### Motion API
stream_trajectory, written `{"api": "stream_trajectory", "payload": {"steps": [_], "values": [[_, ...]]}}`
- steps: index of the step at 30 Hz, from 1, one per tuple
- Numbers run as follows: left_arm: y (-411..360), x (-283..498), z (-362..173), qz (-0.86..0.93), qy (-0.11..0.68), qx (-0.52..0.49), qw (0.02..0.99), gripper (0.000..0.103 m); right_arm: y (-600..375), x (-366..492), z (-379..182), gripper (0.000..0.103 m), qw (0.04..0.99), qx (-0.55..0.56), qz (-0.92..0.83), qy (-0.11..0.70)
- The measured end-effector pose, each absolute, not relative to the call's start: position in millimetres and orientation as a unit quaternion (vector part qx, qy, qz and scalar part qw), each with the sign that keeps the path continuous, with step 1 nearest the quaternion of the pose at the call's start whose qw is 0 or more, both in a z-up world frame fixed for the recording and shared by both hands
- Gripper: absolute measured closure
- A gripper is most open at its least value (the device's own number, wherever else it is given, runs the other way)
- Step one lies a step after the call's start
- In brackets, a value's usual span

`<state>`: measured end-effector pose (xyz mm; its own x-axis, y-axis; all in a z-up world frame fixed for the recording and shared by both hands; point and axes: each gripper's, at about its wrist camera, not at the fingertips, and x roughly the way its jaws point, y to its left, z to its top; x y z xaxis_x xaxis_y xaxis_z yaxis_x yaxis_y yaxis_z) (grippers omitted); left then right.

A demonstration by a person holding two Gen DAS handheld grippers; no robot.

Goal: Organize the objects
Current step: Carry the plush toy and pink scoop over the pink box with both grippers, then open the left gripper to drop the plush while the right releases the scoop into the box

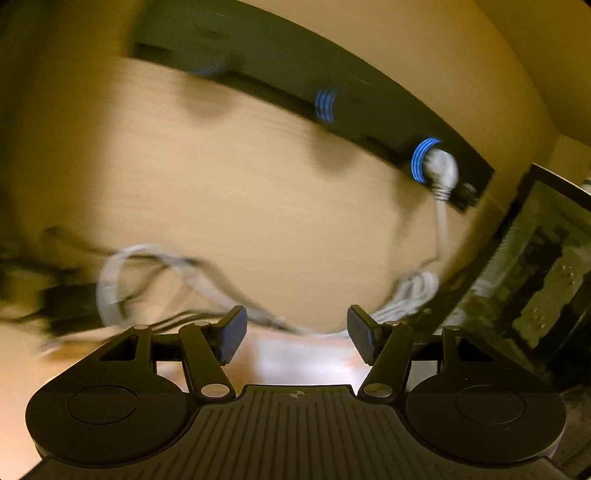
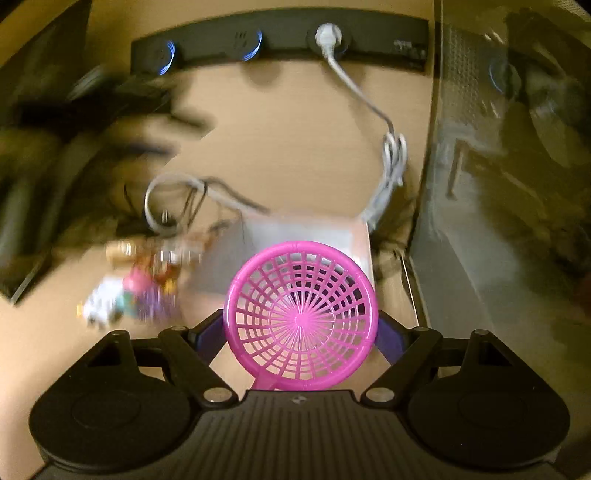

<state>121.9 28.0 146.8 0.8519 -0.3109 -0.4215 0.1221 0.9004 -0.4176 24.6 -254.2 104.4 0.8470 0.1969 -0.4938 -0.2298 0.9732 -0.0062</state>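
Plainly, pink basket (image 2: 301, 317) sits clamped within right gripper (image 2: 301, 332).

No lettering can be read anywhere (both views are blurred by motion).

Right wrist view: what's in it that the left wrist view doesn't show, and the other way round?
Only the right wrist view shows the pink basket between the right gripper fingers, and a blurred heap of small colourful items to its left on the desk.

Only the left wrist view shows the left gripper, open with nothing between its pads, and a dark cabinet at the right edge.

Both show the black power strip with blue-lit sockets, the white plug and its white cable, and tangled cords.
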Motion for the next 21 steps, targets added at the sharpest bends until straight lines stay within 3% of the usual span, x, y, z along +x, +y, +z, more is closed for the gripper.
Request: {"api": "stream_trajectory", "payload": {"steps": [6,9,11,15,21], "values": [[100.2,42.6,110.3,-0.011,0.297,-0.234,0.926,0.038,-220.3,105.2,130.3,0.019,0.966,-0.037,0.126,0.223],[117.2,10.7,90.4,0.025,0.329,-0.226,0.916,0.038,-205.0,147.1,127.2,0.002,0.957,-0.031,0.13,0.256],[116.4,-0.2,80.4,0.032,0.355,-0.205,0.912,0.038,-199.2,153.6,123.3,0.002,0.956,-0.032,0.114,0.268],[108.6,-8.2,60.1,0.022,0.391,-0.157,0.907,0.038,-197.1,124.9,112.7,0.0,0.953,-0.016,0.119,0.28],[94.1,13.9,55.8,0.009,0.372,-0.142,0.917,0.038,-184.1,46.1,86.0,0.0,0.948,-0.064,0.116,0.29]]}}
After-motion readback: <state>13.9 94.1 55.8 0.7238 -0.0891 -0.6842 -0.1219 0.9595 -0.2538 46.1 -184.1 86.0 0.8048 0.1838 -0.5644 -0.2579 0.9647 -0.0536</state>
